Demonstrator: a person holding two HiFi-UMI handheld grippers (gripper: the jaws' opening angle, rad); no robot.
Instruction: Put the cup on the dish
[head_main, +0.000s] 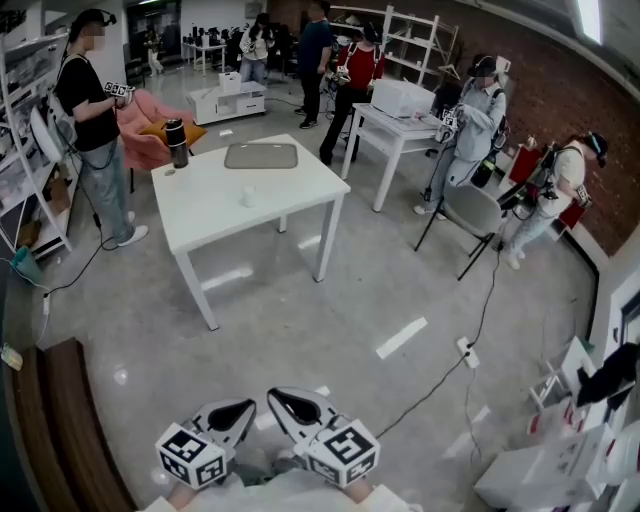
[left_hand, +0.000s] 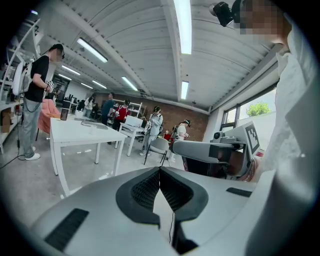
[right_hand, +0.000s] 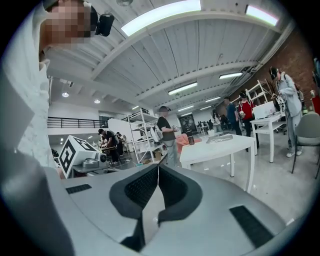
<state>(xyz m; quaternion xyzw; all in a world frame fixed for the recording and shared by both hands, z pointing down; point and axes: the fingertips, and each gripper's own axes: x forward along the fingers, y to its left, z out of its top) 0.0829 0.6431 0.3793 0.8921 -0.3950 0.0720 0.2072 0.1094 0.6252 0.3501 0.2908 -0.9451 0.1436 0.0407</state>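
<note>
Cup (head_main: 247, 197) stands at the white table's (head_main: 200, 215) middle, grey dish (head_main: 261, 155) at its far edge, table well ahead of my left gripper (head_main: 243, 408) and right gripper (head_main: 278, 397), each closed empty.

White table (head_main: 210, 208), dark flask (head_main: 177, 143), grey chair (head_main: 472, 211), pink armchair (head_main: 140, 148)

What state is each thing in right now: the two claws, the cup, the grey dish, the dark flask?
Left gripper: shut, empty.
Right gripper: shut, empty.
Cup: on the table, apart from the dish.
Dish: flat on the table, nothing on it.
Flask: upright near the table's corner.
</note>
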